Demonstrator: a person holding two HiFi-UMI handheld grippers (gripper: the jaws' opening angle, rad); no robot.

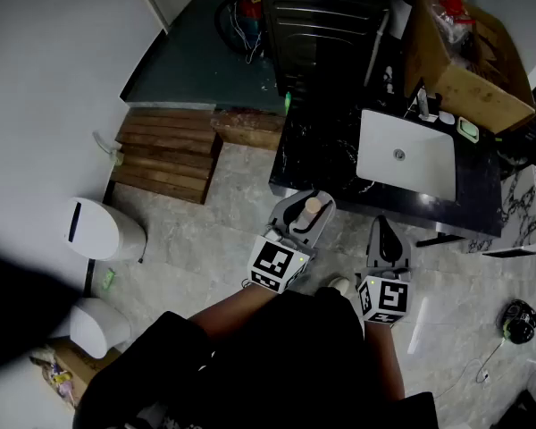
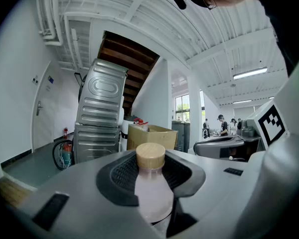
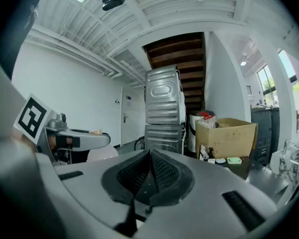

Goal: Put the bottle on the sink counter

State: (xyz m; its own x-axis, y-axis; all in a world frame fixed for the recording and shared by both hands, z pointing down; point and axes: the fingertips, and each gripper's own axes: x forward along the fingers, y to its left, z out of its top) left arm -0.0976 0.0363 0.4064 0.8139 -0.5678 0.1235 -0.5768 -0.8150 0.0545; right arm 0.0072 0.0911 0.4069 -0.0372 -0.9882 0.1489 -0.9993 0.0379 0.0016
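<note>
While the bottle (image 2: 152, 198) is clamped between the pads of the left claw (image 2: 152, 176), the jaws are kept partly apart by its body, and the tan cap (image 2: 150, 156) is seen standing clear above the pads. In the head view the same cap (image 1: 313, 206) is seen from above between the jaws of the left claw (image 1: 308, 214), so the bottle is taken to be roughly upright and off any surface. The right claw (image 3: 149, 176) is seen with its ribbed pads pressed together and nothing between them; it is held just to the right of the left claw (image 1: 386, 239). The sink counter (image 1: 322, 146) lies directly ahead of both claws, its white basin (image 1: 406, 155) ahead of the right claw and a cardboard box (image 1: 464, 61) beyond that. The bottle's body is pale, smooth and rounded, narrowing toward the neck; it is judged to be light plastic, fairly stiff but slippery. How full it is cannot be told. A hold on the widest part of the body, below the shoulder, is judged soundest, since pads set on the taper could squeeze the bottle out. A bare stretch of dark countertop ahead of the left claw, clear of the basin's edge, is judged a suitable landing spot.
</note>
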